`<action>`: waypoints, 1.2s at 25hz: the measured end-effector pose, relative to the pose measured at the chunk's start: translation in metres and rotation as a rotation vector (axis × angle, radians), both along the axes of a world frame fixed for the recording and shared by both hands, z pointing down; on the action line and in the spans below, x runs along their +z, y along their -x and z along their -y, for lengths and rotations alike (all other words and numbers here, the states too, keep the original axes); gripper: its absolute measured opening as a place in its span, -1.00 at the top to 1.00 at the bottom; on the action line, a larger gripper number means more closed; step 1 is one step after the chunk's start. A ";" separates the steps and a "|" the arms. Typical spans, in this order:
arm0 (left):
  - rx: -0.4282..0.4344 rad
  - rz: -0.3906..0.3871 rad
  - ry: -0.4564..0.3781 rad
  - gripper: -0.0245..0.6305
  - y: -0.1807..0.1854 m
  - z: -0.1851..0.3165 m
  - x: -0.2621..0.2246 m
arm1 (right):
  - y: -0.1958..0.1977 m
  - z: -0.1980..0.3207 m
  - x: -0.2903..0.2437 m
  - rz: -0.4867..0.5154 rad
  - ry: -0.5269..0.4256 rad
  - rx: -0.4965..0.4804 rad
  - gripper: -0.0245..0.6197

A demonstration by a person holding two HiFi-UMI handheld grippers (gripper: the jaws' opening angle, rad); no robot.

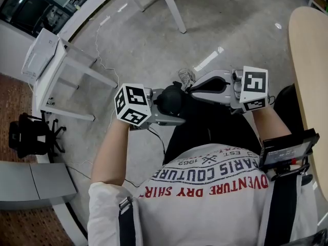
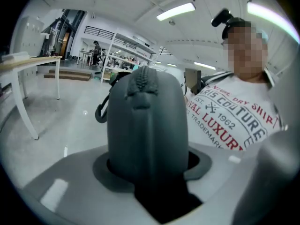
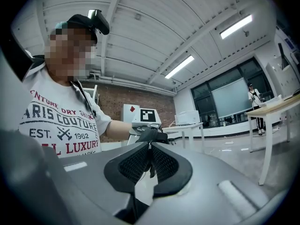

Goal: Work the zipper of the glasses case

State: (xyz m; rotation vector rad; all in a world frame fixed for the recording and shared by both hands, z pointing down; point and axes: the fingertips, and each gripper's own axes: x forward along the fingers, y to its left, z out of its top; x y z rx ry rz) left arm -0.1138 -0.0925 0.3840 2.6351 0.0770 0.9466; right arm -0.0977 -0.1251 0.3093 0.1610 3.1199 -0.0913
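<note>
2 handheld grippers raised over the person's lap, tips facing each other. Between the jaws of the left gripper [image 2: 150, 172]: a dark grey glasses case [image 2: 145, 121], domed end pointing away from the gripper, clamped on both sides with the jaws set wide around it. Zipper [image 2: 140, 81] teeth running over the far end of the case; inside of the case hidden. Small loop [image 2: 101, 111] hanging off the case to the left of the jaws. Right gripper [image 3: 150, 161] narrowed almost to closing, pinching a thin dark zipper pull [image 3: 150, 168]. Case just beyond the right gripper's tips, with the left gripper's marker cube [image 3: 147, 115] directly behind it.
</note>
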 end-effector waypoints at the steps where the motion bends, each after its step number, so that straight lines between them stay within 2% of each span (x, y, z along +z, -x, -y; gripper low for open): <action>1: -0.005 -0.016 0.004 0.19 -0.001 0.000 -0.001 | 0.000 0.000 -0.001 0.003 0.001 0.000 0.87; 11: -0.108 -0.243 0.050 0.19 -0.013 0.008 -0.026 | -0.002 0.001 -0.006 0.028 0.009 0.002 0.87; 16: -0.200 -0.372 0.050 0.19 -0.019 0.014 -0.037 | -0.002 0.003 -0.008 0.036 0.016 0.005 0.87; 19: -0.243 -0.449 0.078 0.19 -0.020 0.019 -0.043 | -0.002 0.002 -0.005 0.027 0.014 0.005 0.87; 30: -0.327 -0.659 0.147 0.19 -0.021 0.030 -0.070 | -0.002 0.001 -0.008 0.045 0.020 -0.007 0.88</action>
